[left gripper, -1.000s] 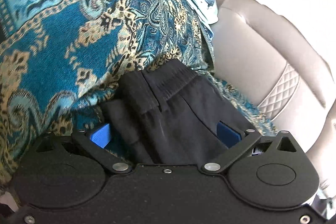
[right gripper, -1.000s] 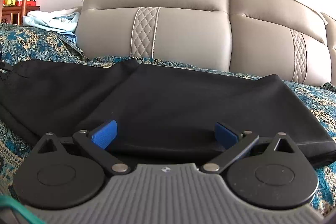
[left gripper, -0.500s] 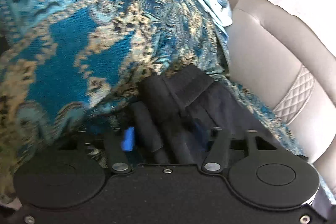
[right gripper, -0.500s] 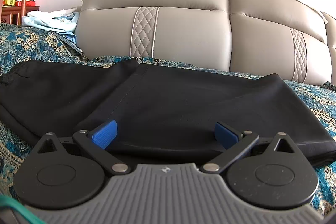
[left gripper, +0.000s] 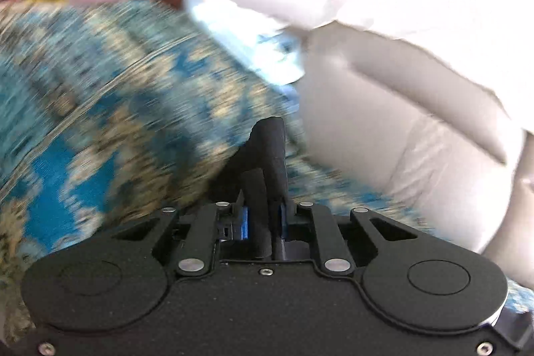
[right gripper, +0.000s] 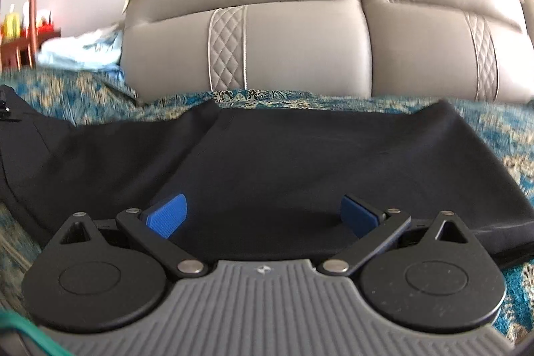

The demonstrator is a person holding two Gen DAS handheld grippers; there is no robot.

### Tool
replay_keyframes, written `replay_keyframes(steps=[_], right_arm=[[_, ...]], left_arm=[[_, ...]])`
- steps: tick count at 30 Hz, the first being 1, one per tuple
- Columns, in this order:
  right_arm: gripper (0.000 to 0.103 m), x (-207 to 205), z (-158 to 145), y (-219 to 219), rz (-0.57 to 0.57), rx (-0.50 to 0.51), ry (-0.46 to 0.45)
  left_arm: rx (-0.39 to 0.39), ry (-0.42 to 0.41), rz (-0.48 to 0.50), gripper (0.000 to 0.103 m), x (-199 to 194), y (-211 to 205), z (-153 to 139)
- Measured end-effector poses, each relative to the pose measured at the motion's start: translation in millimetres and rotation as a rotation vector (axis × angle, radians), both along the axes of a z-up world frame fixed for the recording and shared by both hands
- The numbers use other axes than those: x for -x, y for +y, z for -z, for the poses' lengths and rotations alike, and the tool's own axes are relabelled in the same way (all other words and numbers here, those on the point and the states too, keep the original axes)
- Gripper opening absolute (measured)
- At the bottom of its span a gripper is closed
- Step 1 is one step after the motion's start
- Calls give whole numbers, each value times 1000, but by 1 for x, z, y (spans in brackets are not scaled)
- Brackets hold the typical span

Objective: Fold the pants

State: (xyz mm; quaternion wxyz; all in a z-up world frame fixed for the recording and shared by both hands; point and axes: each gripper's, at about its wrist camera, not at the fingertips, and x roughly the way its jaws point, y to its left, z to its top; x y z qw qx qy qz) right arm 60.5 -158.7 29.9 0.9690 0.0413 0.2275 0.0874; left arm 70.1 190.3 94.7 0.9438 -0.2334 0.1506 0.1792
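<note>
Black pants (right gripper: pixel 283 155) lie spread across the blue and gold patterned bedspread (right gripper: pixel 494 122) in the right wrist view. My right gripper (right gripper: pixel 263 216) is open, its blue pads just over the near edge of the pants. In the left wrist view my left gripper (left gripper: pixel 263 219) is shut on a bunched fold of the pants' waistband (left gripper: pixel 272 152), which sticks up between the pads. The view is motion-blurred.
A grey padded headboard (right gripper: pixel 300 39) stands behind the bed, with a white cloth draped over its top. A light blue garment (right gripper: pixel 83 52) lies at the far left by the headboard. A wooden table (right gripper: pixel 20 39) with small items stands beyond it.
My left gripper has closed on the pants' waistband and lifted it, swinging the view up. My right gripper has stayed open and moved slightly nearer the pants.
</note>
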Motion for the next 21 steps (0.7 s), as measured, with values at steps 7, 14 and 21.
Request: replay_keyframes(steps=[7, 14, 21], right_arm=[[103, -58, -45, -82, -28, -152, 153], [103, -101, -43, -211, 8, -551, 305], [103, -81, -33, -277, 142, -724, 277]], left_arm=[[-111, -117, 236, 15, -24, -100, -56], [-219, -72, 539, 15, -41, -246, -57], [-345, 98, 768, 16, -53, -378, -5]])
